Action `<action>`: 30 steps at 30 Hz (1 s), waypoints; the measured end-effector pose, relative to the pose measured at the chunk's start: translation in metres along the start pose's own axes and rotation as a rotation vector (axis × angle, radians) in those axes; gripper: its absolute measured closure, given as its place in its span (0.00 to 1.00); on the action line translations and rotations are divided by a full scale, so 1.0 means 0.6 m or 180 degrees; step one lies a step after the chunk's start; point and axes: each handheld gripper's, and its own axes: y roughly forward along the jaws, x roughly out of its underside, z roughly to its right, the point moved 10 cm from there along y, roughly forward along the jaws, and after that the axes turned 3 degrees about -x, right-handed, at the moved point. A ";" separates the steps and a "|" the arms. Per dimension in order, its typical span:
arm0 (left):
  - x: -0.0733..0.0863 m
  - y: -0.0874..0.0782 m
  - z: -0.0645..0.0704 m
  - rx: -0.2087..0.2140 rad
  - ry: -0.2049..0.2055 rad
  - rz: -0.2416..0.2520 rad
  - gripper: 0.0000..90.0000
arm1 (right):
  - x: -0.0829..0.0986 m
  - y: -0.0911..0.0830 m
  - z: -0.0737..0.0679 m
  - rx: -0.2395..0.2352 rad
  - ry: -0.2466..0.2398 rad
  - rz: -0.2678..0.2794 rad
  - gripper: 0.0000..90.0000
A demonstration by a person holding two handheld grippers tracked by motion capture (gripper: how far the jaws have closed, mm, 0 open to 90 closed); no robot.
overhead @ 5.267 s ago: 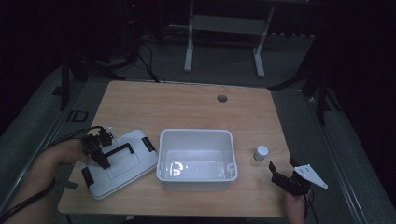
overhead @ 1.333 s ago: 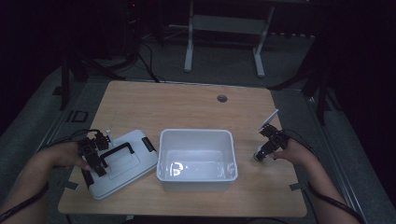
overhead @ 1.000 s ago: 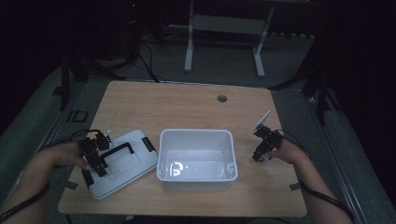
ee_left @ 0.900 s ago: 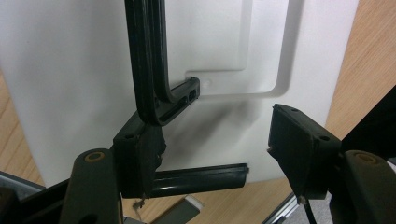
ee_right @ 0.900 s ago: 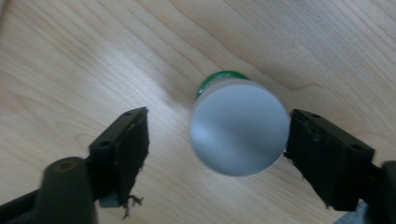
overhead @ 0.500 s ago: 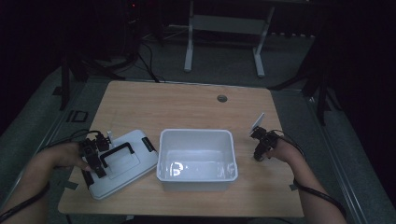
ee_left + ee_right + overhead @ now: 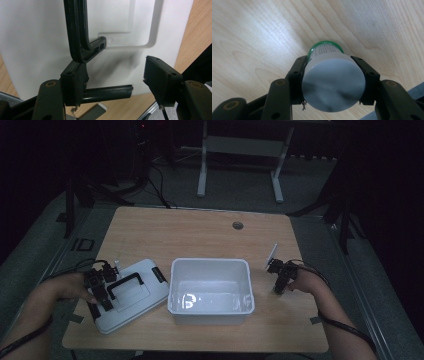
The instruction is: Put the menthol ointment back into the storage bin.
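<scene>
The right gripper [image 7: 333, 82] is clamped on a small bottle [image 7: 329, 72], one jaw pressed to each side just under its grey cap, above the table [image 7: 200, 230] to the right of the white bin [image 7: 210, 306]. The left gripper [image 7: 117, 80] has its jaws spread apart over the white lid [image 7: 131, 292] left of the bin; one jaw touches the lid's black handle [image 7: 77, 32], the other stands clear. Half a second ago the right gripper was slightly farther from the person; the left has stayed put.
</scene>
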 end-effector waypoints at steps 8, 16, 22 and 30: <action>0.001 -0.001 0.001 -0.0005 0.0003 -0.0010 0.39 | 0.006 -0.024 -0.018 0.0067 -0.0325 0.0027 0.56; 0.002 -0.002 0.001 -0.0015 0.0005 -0.0013 0.39 | 0.020 -0.046 -0.048 0.0069 -0.0757 0.0015 0.56; 0.001 -0.004 0.002 -0.0017 0.0010 -0.0003 0.39 | 0.030 -0.065 -0.064 0.0108 -0.0985 0.0049 0.56; 0.000 -0.001 0.002 -0.0019 0.0011 -0.0035 0.39 | 0.037 -0.095 -0.081 0.0214 -0.1158 0.0088 0.56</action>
